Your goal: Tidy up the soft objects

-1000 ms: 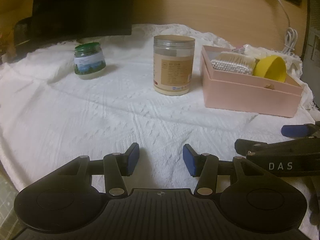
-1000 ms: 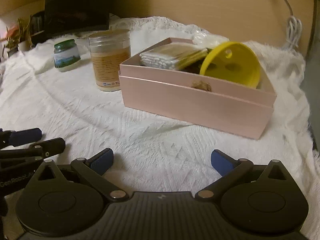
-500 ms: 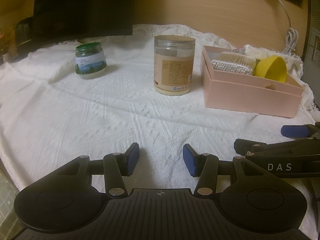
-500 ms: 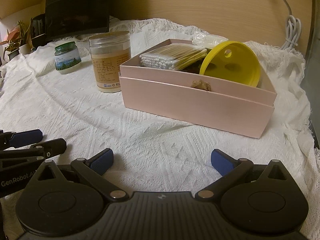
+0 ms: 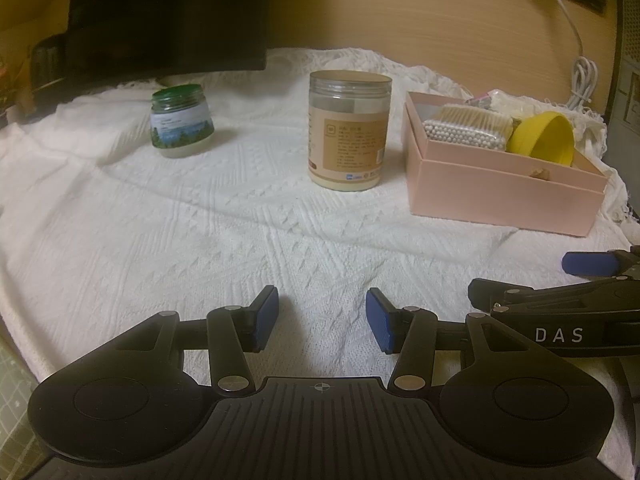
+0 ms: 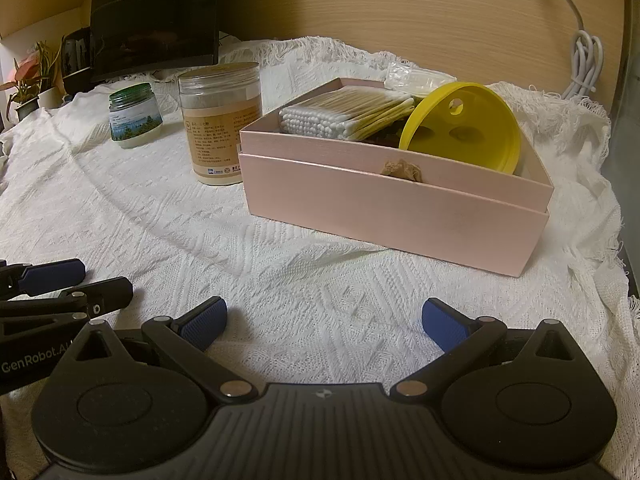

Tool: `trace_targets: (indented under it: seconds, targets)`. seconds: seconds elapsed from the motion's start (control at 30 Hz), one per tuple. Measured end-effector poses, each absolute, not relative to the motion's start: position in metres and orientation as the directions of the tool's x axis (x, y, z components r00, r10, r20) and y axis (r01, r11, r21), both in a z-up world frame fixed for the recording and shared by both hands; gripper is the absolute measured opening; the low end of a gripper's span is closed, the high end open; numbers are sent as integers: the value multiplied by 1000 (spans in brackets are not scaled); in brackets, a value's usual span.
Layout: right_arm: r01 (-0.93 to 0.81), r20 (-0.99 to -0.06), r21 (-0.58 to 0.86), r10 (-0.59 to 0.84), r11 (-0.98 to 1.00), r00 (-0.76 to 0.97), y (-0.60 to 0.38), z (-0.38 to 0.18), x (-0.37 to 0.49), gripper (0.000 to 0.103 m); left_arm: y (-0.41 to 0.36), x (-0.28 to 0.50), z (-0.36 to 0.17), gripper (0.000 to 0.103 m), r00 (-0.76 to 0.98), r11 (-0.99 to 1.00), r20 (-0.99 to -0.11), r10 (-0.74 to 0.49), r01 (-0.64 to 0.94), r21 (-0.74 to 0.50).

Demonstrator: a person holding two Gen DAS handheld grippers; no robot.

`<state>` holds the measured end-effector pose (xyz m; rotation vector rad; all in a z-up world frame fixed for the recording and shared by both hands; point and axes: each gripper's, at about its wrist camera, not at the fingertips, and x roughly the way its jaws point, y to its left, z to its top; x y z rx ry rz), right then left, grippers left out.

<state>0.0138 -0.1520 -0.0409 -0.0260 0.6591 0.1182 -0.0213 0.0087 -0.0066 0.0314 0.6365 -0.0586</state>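
Nearest us, our left gripper point(image 5: 320, 318) and right gripper point(image 6: 324, 322) hang spread and holding nothing over the white cloth point(image 5: 200, 240) on the tabletop, side by side with bare cloth ahead. Farther on, the pink box point(image 6: 384, 216) stands near the cloth's right edge, holding cotton swabs point(image 6: 344, 118), a tilted yellow lid point(image 6: 464, 132) and a small brown wad point(image 6: 402, 170). Left of it stand the tall jar point(image 5: 348, 140) and green-lidded jar point(image 5: 180, 120), apart.

A white cloth point(image 6: 320, 280) with a raised woven pattern looked rough and matt. The pink box point(image 6: 400, 208) seemed smooth card with a faint sheen. The tall jar point(image 5: 348, 128) was clear glossy plastic; the wall point(image 6: 400, 8) showed wood grain.
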Motion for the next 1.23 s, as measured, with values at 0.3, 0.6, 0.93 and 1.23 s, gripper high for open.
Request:
trace_targets:
  seconds: [0.3,0.6,0.93,1.23]
  targets:
    - [-118,-612,14,101,993,784,-152,-41,14,103,7,-22,-7,53,804,998,-594,-40,58,12]
    - [-118,-612,14,101,993,784,-151,-41,14,103,7,-22,-6,53,804,998,-593,-39,57,13]
    - [-118,-612,14,101,993,784,-152,-41,14,103,7,-22,-6,53,804,998,-593,-39,58,13]
    - [-117,-612,12,100,993,784,-151,-42,14,103,6,-22,-6,52,804,998,-594,-32,52,17]
